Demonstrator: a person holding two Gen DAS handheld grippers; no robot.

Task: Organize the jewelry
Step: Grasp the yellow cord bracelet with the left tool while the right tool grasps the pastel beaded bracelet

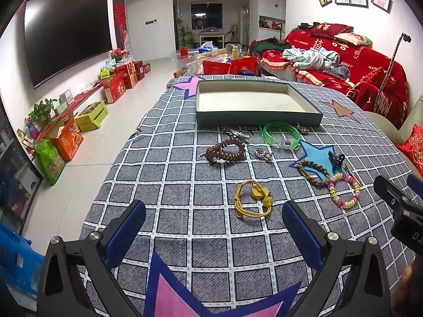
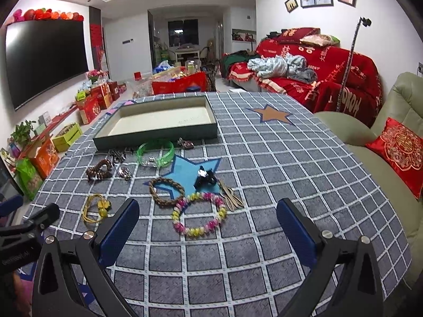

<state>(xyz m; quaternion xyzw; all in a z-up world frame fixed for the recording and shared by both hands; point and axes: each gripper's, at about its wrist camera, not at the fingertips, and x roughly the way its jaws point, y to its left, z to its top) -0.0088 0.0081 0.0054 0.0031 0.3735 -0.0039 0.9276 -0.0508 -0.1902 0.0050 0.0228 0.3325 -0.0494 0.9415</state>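
A shallow dark green box [image 1: 264,121] with a cream inside stands empty at the table's far side; it also shows in the right wrist view [image 2: 158,135]. In front of it lie a green bangle [image 1: 281,134], a brown bead bracelet [image 1: 226,151], a yellow hair tie [image 1: 251,200], a braided brown ring [image 2: 166,190], a pink-and-yellow bead bracelet [image 2: 198,213], a black claw clip [image 2: 205,175] and gold hairpins [image 2: 230,198]. My left gripper [image 1: 214,224] is open, just short of the yellow hair tie. My right gripper [image 2: 207,227] is open, its fingers either side of the pink-and-yellow bracelet.
The table has a grey checked cloth [image 2: 277,185] with stars. A red-covered sofa [image 2: 317,79] and a green armchair [image 2: 391,137] stand to the right. Boxes [image 1: 116,84] line the floor under the TV at left.
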